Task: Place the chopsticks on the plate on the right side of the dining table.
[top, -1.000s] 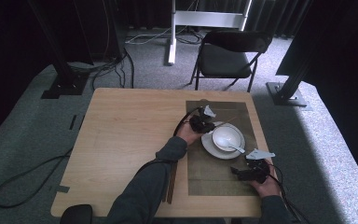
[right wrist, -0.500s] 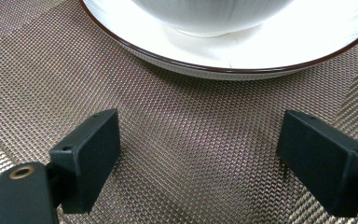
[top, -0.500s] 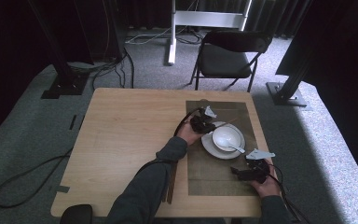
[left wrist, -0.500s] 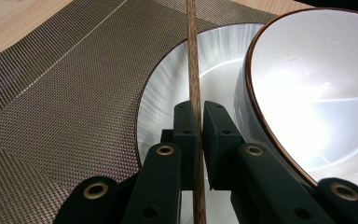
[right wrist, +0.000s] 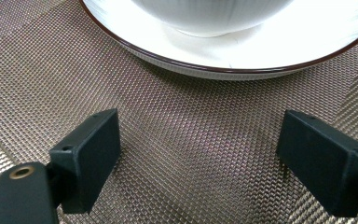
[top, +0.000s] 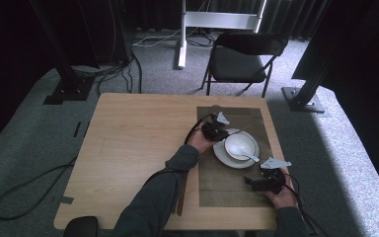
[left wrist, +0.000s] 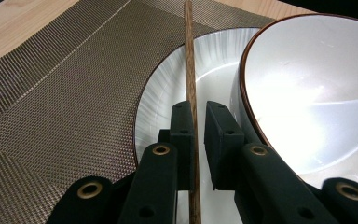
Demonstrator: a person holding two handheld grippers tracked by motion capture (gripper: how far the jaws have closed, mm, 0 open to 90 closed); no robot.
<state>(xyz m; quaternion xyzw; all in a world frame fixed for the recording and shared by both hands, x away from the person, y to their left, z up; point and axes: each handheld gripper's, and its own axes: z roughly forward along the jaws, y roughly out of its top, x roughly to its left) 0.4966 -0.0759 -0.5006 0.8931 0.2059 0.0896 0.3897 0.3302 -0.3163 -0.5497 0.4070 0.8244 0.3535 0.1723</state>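
Note:
A white bowl (top: 240, 144) with a white spoon (top: 250, 157) stands on a white plate (top: 222, 155) on a brown woven placemat (top: 227, 190). My left gripper (top: 220, 129) sits at the plate's far-left rim. In the left gripper view a wooden chopstick (left wrist: 189, 60) runs between the jaws of the left gripper (left wrist: 199, 109), over the plate (left wrist: 168, 93) beside the bowl (left wrist: 307, 93). The jaws have just been opening: the stick lies against one pad, with a gap to the other. My right gripper (top: 250, 182) rests open on the mat (right wrist: 191, 154), empty, facing the plate (right wrist: 261, 51).
The wooden table (top: 128, 143) stretches to the left of the mat. Dark sticks (top: 181, 192) lie near the front edge beside the person's sleeve. A folding chair (top: 242, 54) stands beyond the far edge, and cables lie on the floor.

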